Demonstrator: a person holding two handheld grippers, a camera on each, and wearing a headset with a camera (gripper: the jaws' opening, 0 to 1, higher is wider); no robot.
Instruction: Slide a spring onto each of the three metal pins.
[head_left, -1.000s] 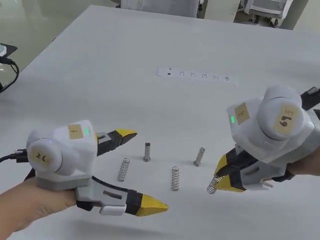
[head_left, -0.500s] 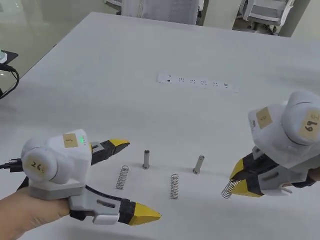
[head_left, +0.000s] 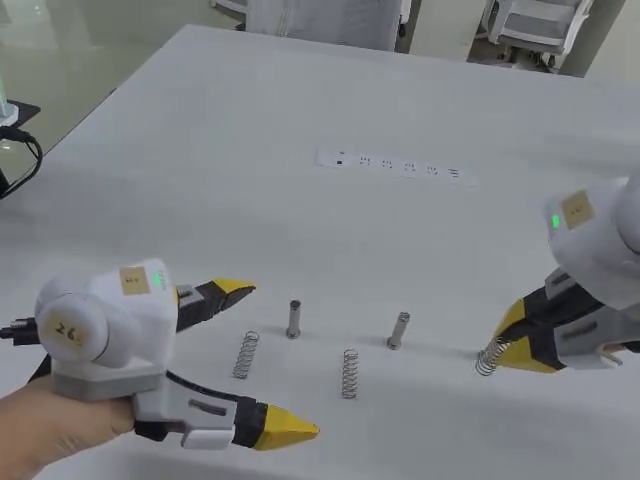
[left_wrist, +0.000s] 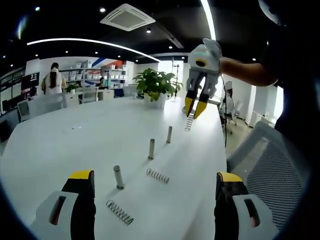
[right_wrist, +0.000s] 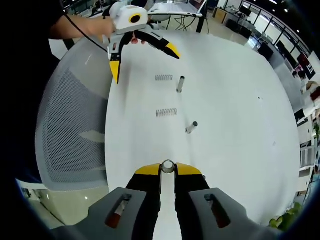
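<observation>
Spring (head_left: 489, 358) farther right, in right gripper (head_left: 500, 349).

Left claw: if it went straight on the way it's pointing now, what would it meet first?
Likely the nearest spring, lying on the table between the tips of the open left claw, then the pin behind it. Height is unclear, so it may pass above.

Two springs (head_left: 245, 354) before two pins (head_left: 294, 318), on table (head_left: 200, 150)
</observation>
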